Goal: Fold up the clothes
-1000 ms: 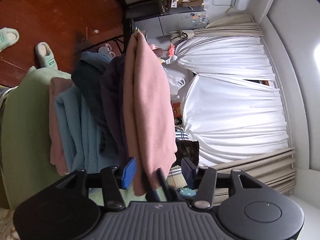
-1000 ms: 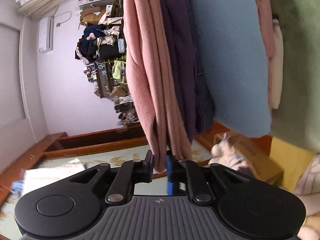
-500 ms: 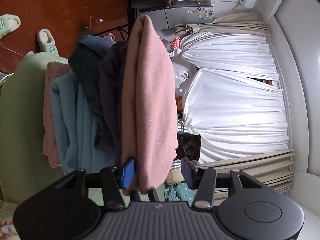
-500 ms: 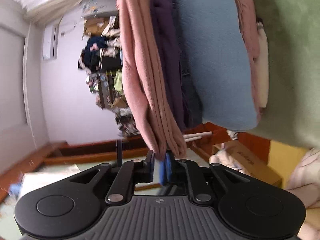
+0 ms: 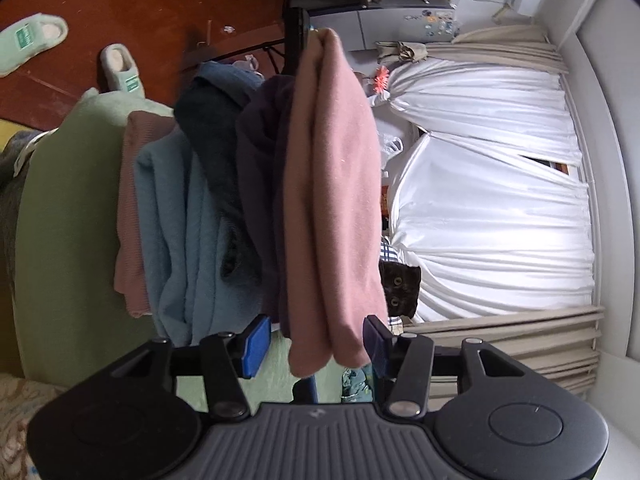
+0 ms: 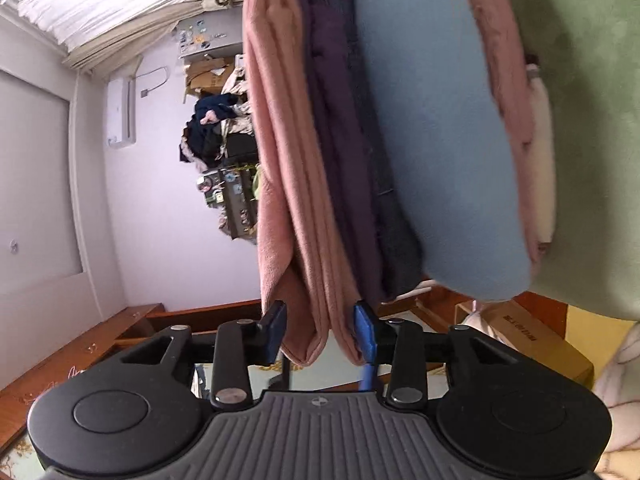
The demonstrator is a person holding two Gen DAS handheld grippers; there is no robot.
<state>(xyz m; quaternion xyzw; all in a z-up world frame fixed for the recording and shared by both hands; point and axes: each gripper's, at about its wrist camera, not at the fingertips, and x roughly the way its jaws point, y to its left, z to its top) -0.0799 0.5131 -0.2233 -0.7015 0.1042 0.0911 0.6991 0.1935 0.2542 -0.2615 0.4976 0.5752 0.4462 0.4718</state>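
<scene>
The folded pink garment (image 5: pixel 332 200) lies outermost on a stack of folded clothes, against a dark purple piece (image 5: pixel 260 184), with a blue one (image 5: pixel 180 240) beyond; the stack rests on a green cushion (image 5: pixel 60 240). The left gripper (image 5: pixel 314 340) stands half wide, the pink edge between its pads without being pinched; the right gripper (image 6: pixel 320 330) is opening, its pads parted on either side of the pink garment (image 6: pixel 288 160); a black cat (image 5: pixel 400 290) peers from behind the stack, before white curtains (image 5: pixel 492 200).
</scene>
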